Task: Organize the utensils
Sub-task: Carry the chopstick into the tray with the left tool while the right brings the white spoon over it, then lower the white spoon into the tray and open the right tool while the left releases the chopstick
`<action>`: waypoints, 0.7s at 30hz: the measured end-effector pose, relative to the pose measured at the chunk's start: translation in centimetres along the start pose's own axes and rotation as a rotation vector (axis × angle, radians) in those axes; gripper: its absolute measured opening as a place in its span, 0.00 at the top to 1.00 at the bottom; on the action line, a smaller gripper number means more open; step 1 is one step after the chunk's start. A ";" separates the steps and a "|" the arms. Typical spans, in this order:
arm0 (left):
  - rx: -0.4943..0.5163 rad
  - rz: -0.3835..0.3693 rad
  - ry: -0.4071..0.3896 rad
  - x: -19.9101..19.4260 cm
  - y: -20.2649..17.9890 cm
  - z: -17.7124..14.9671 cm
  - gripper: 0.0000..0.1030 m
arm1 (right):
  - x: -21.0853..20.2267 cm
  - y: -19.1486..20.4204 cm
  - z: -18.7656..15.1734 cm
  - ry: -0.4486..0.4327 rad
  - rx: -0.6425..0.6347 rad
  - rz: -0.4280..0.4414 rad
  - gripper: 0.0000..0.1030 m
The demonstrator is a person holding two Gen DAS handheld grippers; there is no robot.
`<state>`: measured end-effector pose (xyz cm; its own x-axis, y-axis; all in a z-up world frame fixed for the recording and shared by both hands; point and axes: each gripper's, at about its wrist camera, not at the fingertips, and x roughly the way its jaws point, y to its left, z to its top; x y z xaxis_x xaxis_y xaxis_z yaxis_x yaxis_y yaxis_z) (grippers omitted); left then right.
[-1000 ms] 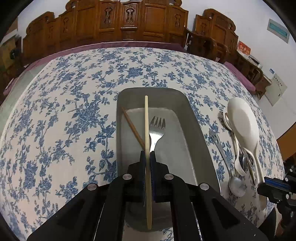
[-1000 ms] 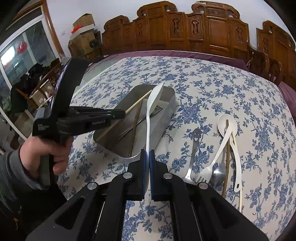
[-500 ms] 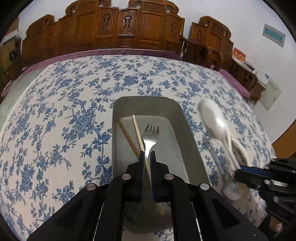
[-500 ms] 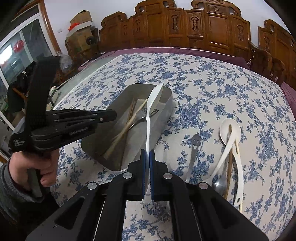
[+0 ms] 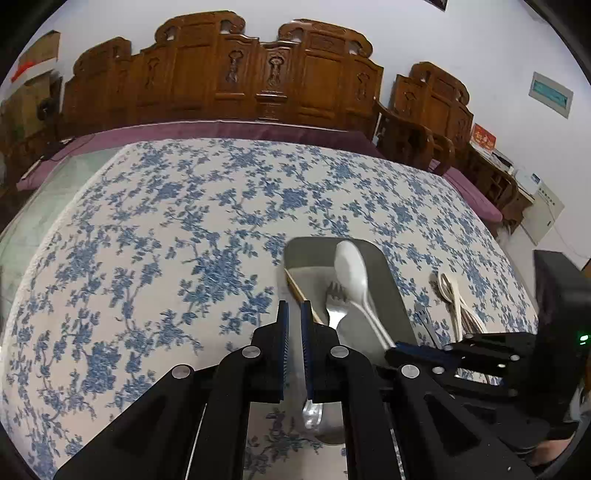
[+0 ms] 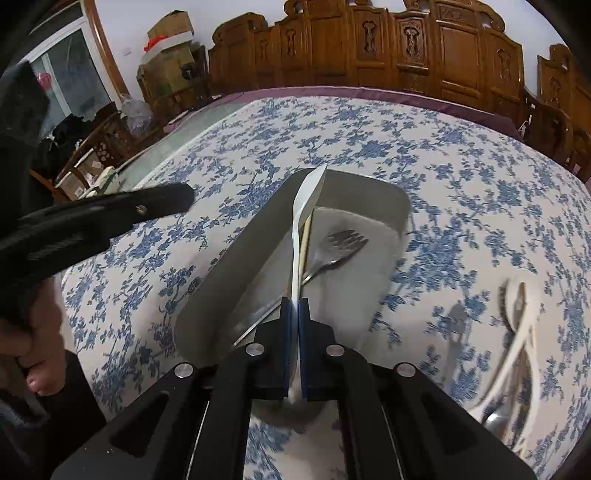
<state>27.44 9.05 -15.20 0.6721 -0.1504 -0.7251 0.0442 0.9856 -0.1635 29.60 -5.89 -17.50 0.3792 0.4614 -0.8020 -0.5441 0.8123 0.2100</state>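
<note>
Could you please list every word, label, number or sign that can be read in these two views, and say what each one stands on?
No text can be read in either view.
Wall plaque, teal and white: lettering too small to read.
Red sign on the side furniture: gold marks, blurred.
Blue label on the white box: too small.
Cardboard boxes: no legible print.
White spoon, metal tray and both grippers: no markings visible.

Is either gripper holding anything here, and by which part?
The right gripper is shut on the white spoon, clamped on its handle, bowl out over the metal tray. The left gripper holds nothing.
</note>
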 end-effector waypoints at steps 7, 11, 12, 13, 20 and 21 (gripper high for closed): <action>-0.012 0.002 -0.001 -0.2 0.7 0.1 0.94 | 2.5 0.6 1.2 0.027 0.013 -0.034 0.95; -0.001 0.015 -0.005 -0.3 0.8 0.1 0.94 | 3.2 0.4 1.5 0.035 0.022 -0.048 0.95; 0.000 0.017 -0.004 -0.2 0.8 0.1 0.94 | 3.2 0.4 1.5 0.035 0.022 -0.051 0.95; 0.000 0.018 -0.004 -0.2 0.8 0.1 0.94 | 3.3 0.4 1.6 0.037 0.022 -0.052 0.95; -0.008 0.014 -0.007 -0.3 1.1 0.2 0.94 | 2.8 0.7 1.1 0.003 0.001 -0.015 0.91; -0.007 0.013 -0.008 -0.4 1.0 0.2 0.94 | 2.6 0.8 1.0 -0.006 -0.005 -0.007 0.91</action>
<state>27.37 10.15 -14.97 0.6781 -0.1366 -0.7221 0.0303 0.9869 -0.1583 30.87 -3.74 -18.88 0.3874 0.4580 -0.8001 -0.5450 0.8138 0.2019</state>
